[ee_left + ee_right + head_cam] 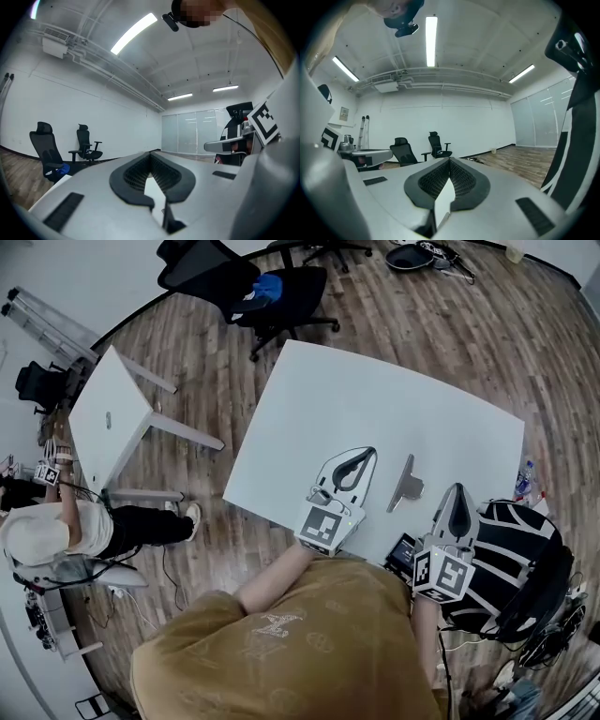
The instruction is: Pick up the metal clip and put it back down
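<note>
when looking down in the head view: slim grey metal clip (407,484) lying flat on the plain white rectangular table (356,390), close to the table's near edge, touched by nothing. flanked by the grey left gripper with black ribbed pads (367,456) and the matching right gripper (457,491), both over that near edge and clear of the clip.

in the left gripper view: left gripper (150,157) with pads met at the tips, nothing between them, aimed level out past the table into the room. no clip in sight.

in the right gripper view: right gripper (450,161) likewise closed tip to tip and empty, also aimed level. no clip here either.

judged from this, either before the pick or after the put-down; cannot tell which. for a pick: tilt one gripper down toward the table, spread the jaws first, come in across the clip's narrow width, not along its length. close near the broader middle, lift straight, set back flat away from the near edge.

long axis of the clip running from the table's near edge toward its far edge, far end leaning slightly right.
</note>
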